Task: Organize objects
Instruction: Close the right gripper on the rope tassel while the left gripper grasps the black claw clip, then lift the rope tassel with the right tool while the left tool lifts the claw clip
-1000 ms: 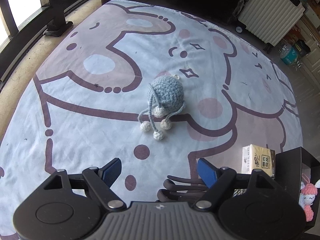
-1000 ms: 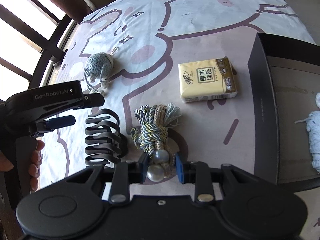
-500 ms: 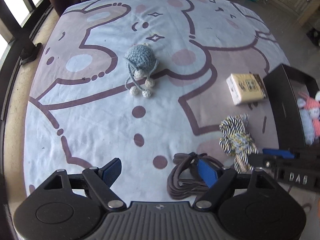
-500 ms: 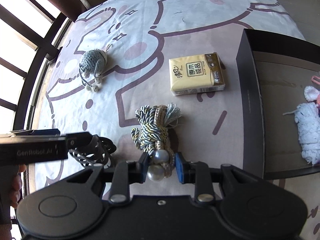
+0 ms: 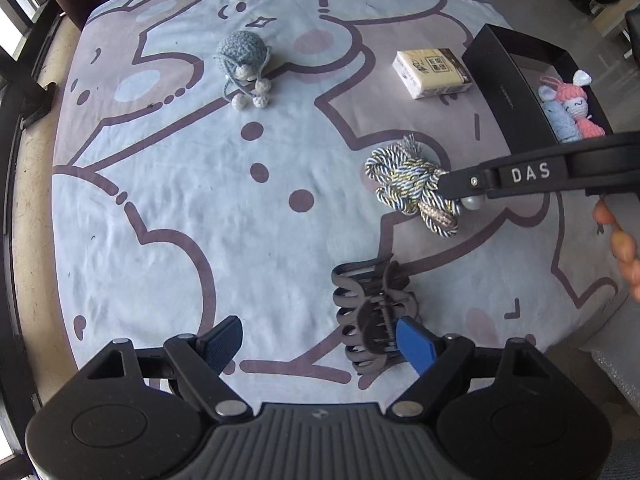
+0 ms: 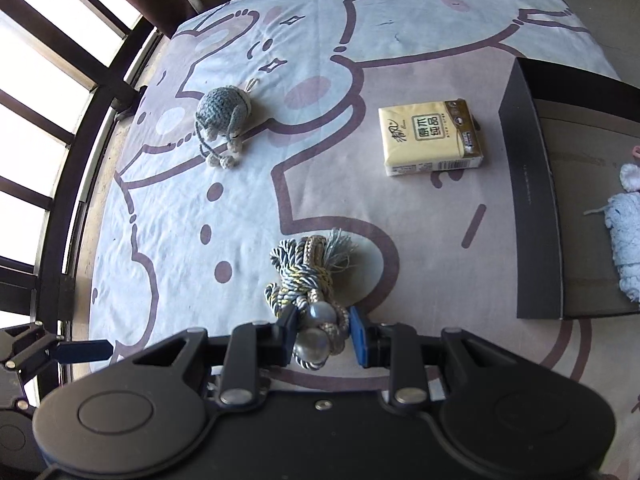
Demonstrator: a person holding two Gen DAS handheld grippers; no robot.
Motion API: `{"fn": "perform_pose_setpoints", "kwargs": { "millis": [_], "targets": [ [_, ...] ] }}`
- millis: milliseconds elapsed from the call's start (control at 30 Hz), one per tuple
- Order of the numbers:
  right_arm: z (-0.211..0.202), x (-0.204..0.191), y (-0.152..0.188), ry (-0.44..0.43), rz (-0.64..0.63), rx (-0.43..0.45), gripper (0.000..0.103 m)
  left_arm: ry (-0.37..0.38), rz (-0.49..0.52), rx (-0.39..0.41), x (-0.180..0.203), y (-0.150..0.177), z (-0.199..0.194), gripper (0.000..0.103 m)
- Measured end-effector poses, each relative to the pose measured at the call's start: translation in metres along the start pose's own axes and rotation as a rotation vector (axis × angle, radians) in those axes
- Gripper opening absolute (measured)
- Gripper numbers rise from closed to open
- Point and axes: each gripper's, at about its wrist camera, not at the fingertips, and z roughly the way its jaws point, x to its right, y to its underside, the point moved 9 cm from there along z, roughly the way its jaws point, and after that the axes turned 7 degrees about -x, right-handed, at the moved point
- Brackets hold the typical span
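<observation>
The right gripper's (image 6: 322, 338) blue-padded fingers (image 6: 357, 336) are clenched on the pearl-beaded end of a twisted rope tassel (image 6: 306, 276), which stretches ahead of them across the bear-print cloth (image 6: 248, 216). Farther ahead and right lies a yellow tissue pack (image 6: 431, 138), with a black box (image 6: 534, 208) at the far right. The left gripper's (image 5: 318, 342) fingers (image 5: 416, 344) stand wide apart, gripping nothing; a dark hair claw (image 5: 370, 316) lies on the cloth just inside its right finger. A grey crocheted toy (image 5: 244, 62) sits well ahead.
</observation>
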Motion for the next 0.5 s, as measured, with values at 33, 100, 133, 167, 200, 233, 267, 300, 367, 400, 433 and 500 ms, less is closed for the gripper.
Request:
{"fn": "perform_pose_setpoints", "kwargs": {
  "millis": [33,100,133,167,200,233,267,300,367,400,433,500],
  "targets": [
    [0.0,-0.002,0.001,0.004,-0.008,-0.001,0.029,0.001,-0.014,0.008,0.0,-0.001,-0.003,0.085],
    [-0.002,-0.002,0.001,0.012,-0.017,0.0,0.029,0.016,-0.046,0.028,0.003,-0.006,-0.01,0.084],
    [-0.003,-0.001,0.002,0.016,-0.019,0.001,0.029,0.035,-0.062,0.031,0.006,-0.007,-0.012,0.084],
    [-0.005,0.0,0.003,0.019,-0.019,0.002,0.029,0.054,-0.078,0.032,0.011,-0.008,-0.012,0.084],
    [-0.005,0.002,0.003,0.023,-0.019,0.0,0.029,0.07,-0.087,0.022,0.016,-0.009,-0.01,0.083],
    [-0.005,0.004,0.004,0.028,-0.02,-0.005,0.029,0.077,-0.089,0.003,0.022,-0.008,-0.006,0.083],
    [-0.005,0.007,0.006,0.034,-0.02,-0.014,0.029,0.079,-0.091,-0.01,0.026,-0.006,-0.002,0.083],
    [-0.005,0.009,0.008,0.037,-0.019,-0.025,0.029,0.077,-0.089,-0.027,0.03,-0.005,0.003,0.08],
    [-0.003,0.011,0.012,0.039,-0.022,-0.044,0.029,0.066,-0.086,-0.055,0.034,-0.002,0.011,0.076],
    [-0.002,0.011,0.013,0.036,-0.023,-0.055,0.029,0.063,-0.086,-0.068,0.036,0.0,0.014,0.073],
    [0.0,0.01,0.016,0.03,-0.023,-0.071,0.029,0.058,-0.08,-0.083,0.037,0.001,0.017,0.071],
    [0.003,0.009,0.019,0.03,-0.033,-0.091,0.029,0.032,-0.056,-0.101,0.039,0.003,0.023,0.066]
  ]
}}
